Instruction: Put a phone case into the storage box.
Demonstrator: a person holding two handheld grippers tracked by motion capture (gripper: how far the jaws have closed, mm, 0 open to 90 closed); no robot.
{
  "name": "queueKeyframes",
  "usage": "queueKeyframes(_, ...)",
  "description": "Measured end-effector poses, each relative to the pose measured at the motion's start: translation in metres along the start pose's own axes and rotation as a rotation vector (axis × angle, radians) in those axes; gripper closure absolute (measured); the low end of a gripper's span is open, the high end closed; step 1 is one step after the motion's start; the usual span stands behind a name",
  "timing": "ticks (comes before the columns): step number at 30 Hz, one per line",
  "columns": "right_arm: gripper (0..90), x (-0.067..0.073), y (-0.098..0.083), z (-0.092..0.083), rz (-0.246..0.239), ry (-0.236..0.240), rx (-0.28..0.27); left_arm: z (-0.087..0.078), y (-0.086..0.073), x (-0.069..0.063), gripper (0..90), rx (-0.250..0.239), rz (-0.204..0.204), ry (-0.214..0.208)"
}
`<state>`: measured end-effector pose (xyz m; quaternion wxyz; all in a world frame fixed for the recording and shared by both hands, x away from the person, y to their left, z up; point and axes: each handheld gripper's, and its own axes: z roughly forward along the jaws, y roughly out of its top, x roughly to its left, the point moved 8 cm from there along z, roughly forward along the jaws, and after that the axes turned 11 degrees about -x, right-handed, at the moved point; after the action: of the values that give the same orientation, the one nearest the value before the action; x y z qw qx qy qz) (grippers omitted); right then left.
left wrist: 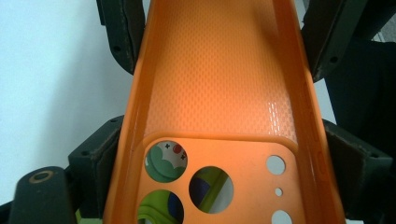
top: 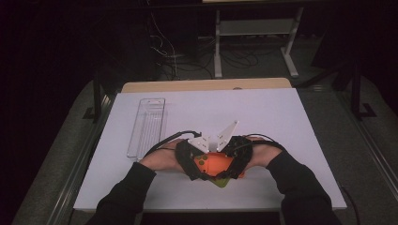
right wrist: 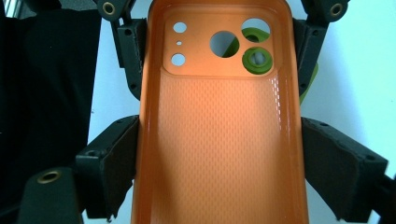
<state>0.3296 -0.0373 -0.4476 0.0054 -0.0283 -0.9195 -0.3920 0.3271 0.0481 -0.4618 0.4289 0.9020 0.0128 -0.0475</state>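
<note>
A: What is the person wearing?

B: Black long sleeves point(top: 300, 183) on both arms, coming in from six o'clock in the high view.

A: And the left hand-held gripper point(top: 199, 169)?

B: Black frame, with a grey three-cornered plate point(top: 202, 142) on top and a black cable point(top: 169, 139) looping off toward nine o'clock. In its own view the jaws are matt black with round screw holes, and a brass-ringed hole point(left wrist: 41, 176) sits at seven o'clock.

A: The right hand-held gripper point(top: 231, 168)?

B: The same build: black links, a pale plate point(top: 227, 132) tilted toward one o'clock, a thin black cable point(top: 265, 137), dark padded jaws, and brass eyelets point(right wrist: 109, 8) at the joints.
</note>
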Motion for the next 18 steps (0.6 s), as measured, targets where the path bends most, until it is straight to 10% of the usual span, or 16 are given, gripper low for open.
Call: queueKeyframes(18,7.9,-0.0008,-0.0012,-0.0026,0.047,0.002,-0.019,-0.0006,-0.0045,0.0031,15.8,0.04,0.017,0.0)
